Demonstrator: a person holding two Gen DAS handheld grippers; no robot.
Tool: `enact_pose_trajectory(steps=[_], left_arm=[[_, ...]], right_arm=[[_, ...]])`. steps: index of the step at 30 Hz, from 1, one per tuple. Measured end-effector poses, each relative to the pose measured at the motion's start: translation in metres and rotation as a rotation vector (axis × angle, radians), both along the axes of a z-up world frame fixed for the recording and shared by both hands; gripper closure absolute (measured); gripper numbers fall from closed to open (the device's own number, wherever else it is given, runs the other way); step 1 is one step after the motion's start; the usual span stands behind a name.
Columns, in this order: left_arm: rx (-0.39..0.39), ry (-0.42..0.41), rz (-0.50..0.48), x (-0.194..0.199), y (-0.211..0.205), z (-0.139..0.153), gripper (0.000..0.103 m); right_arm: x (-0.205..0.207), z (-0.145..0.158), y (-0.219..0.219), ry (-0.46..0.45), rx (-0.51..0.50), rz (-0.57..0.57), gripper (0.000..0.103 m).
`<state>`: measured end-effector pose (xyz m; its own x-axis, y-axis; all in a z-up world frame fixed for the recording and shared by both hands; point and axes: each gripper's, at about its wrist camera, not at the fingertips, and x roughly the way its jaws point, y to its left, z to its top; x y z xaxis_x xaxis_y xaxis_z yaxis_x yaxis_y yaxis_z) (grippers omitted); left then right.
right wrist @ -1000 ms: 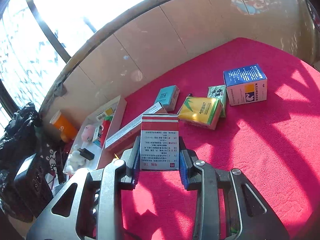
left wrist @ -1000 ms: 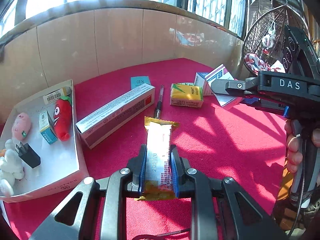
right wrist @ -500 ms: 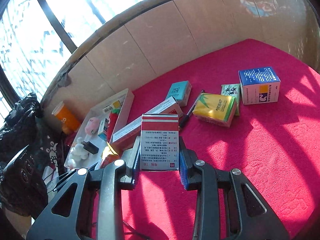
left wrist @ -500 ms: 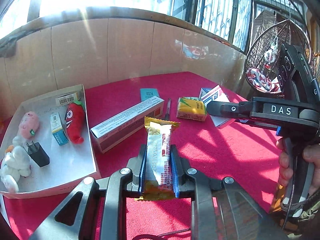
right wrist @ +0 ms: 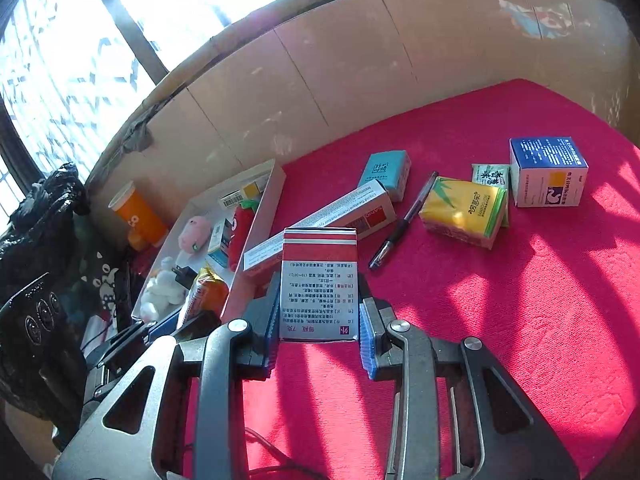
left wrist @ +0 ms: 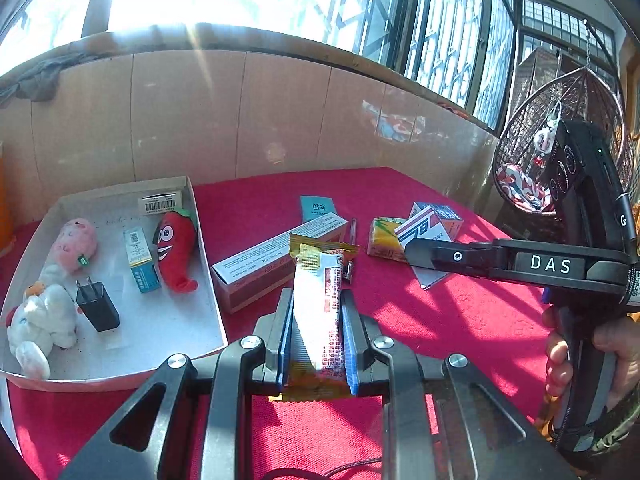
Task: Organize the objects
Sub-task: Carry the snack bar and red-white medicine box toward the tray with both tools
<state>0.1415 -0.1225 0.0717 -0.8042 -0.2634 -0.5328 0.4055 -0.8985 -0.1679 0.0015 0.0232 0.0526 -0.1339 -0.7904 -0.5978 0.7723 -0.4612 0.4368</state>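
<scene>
My left gripper is shut on a yellow-and-white snack bar, held above the red cloth just right of the white tray. The bar also shows in the right wrist view. My right gripper is shut on a red-and-white medicine box, held above the cloth near the tray; that box shows in the left wrist view. The tray holds a red chili plush, a pink plush, a white plush, a black charger and small boxes.
On the red cloth lie a long white carton, a teal box, a pen, a yellow tissue pack, a green sachet and a blue-white box. An orange cup stands behind the tray. A wall bounds the far side.
Both grippers have risen and pulled back, with their objects still held. The tray now shows more fully in the left wrist view.
</scene>
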Motion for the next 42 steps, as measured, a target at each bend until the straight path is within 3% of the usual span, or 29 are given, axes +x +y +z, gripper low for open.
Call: enact_pose_trajectory(steps=[27, 42], left_arm=[[0.044, 0.121, 0.141, 0.051, -0.055, 0.013, 0.082], [0.007, 0.138, 0.252, 0.068, -0.105, 0.034, 0.082]], right_arm=[[0.045, 0.015, -0.067, 0.089, 0.055, 0.133, 0.072], [0.057, 0.034, -0.112, 0.130, 0.042, 0.211, 0.072]])
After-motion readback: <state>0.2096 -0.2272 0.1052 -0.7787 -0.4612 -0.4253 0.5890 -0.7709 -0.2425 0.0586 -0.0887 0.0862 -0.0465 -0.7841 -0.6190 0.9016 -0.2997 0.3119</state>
